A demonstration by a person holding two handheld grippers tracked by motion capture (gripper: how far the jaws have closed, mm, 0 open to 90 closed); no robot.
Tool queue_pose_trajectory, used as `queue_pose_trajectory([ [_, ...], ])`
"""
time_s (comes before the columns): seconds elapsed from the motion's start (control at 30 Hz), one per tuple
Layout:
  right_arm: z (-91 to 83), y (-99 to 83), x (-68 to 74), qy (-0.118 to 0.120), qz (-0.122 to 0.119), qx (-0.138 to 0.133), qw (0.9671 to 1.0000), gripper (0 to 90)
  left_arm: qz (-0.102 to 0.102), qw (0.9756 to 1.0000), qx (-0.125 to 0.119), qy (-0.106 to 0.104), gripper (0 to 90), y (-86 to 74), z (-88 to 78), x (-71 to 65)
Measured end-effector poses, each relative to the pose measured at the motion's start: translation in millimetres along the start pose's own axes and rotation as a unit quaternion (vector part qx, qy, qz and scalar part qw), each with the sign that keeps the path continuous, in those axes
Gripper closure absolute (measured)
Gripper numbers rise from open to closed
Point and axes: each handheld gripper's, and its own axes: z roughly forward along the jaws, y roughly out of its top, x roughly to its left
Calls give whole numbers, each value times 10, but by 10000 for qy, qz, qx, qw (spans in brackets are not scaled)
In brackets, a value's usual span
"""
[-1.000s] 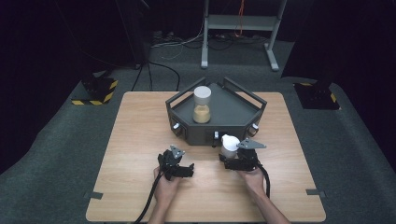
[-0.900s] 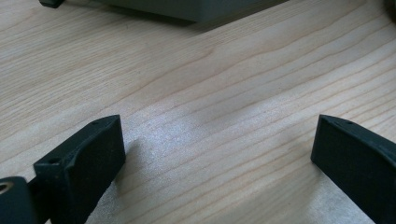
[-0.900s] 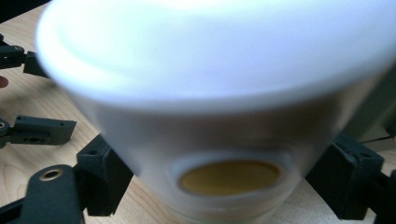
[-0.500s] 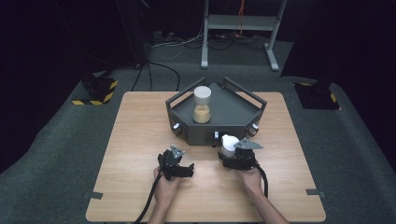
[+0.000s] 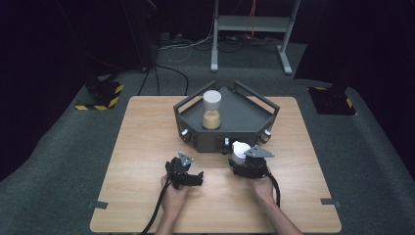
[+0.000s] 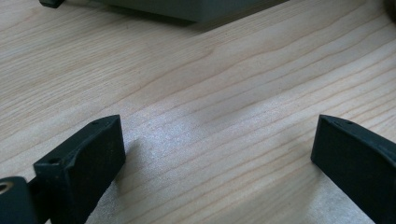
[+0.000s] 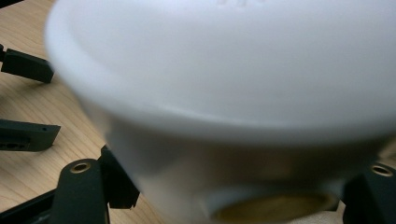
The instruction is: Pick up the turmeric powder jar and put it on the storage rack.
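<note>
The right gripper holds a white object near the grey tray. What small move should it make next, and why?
Probably carry it forward and up, toward the grey tray. The right gripper is shut on the white container, held just in front of the tray's front wall, where a white-capped jar already stands. The left gripper rests open over bare wood.

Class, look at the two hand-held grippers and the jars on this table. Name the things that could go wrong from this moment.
1. The right hand-held gripper holds a white-lidded jar tilted close to the grey tray; it could knock the tray's front wall.
2. The jar holds tan contents; if the grip loosens it may drop onto the table.
3. The left hand-held gripper, open and empty, rests nearby and could get in the way.
</note>
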Motion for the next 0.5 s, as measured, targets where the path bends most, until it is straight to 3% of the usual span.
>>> queue_pose_trajectory([
  [0.5,-16,27,4,1,12,12,10000,298,6,10000,1,2,28,1,0,0],
])
